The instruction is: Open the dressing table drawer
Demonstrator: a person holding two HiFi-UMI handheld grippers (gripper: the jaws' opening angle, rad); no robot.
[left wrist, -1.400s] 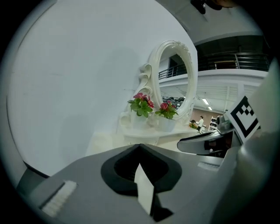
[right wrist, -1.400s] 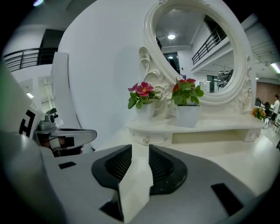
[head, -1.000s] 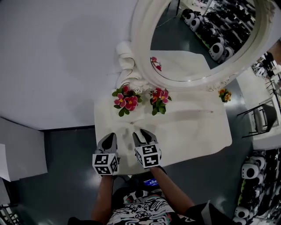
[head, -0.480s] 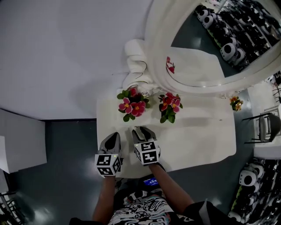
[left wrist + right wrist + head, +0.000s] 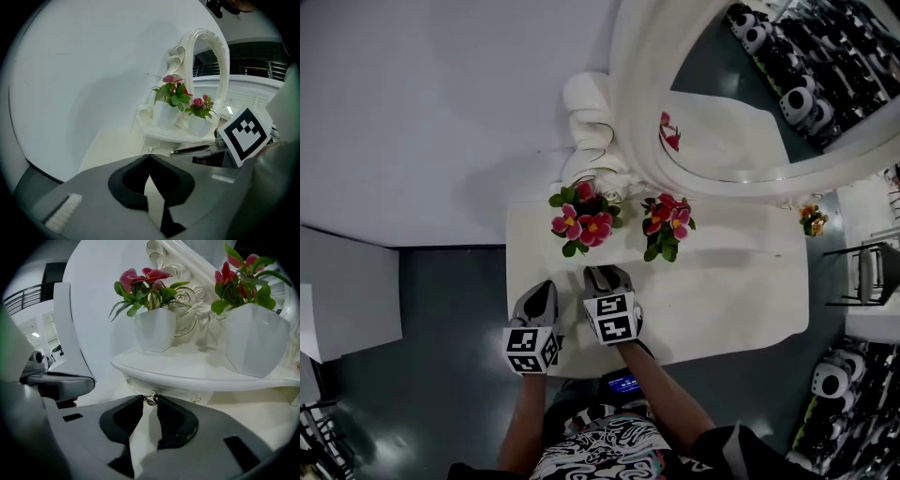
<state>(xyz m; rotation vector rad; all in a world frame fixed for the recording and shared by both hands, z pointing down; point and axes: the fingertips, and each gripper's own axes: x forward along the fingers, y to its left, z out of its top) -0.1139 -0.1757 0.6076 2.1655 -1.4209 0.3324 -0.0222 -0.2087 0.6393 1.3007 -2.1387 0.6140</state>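
**Item 1: dressing table**. White top, seen from above. An oval mirror in a carved white frame rises from its back edge.

**Item 2: 2 flower pots.** White, with pink blooms and green leaves, side by side along the back edge toward the left corner: pot 1, pot 2.

**Item 3: drawer.** It sits under the table top's front edge, toward the left corner, and is closed. Only its pale front and a small metal drawer knob show, in the right gripper view. The head view hides them beneath the top.

**Item 4: my right gripper**. It reaches in below the front edge, pointing at the drawer front. The jaws are closing, about halfway in, with the drawer knob between the 2 tips. Both tips look to touch it.

**Item 5: my left gripper**. It sits just left of the right one at the front edge, near the left corner. The jaw tips meet and hold nothing.
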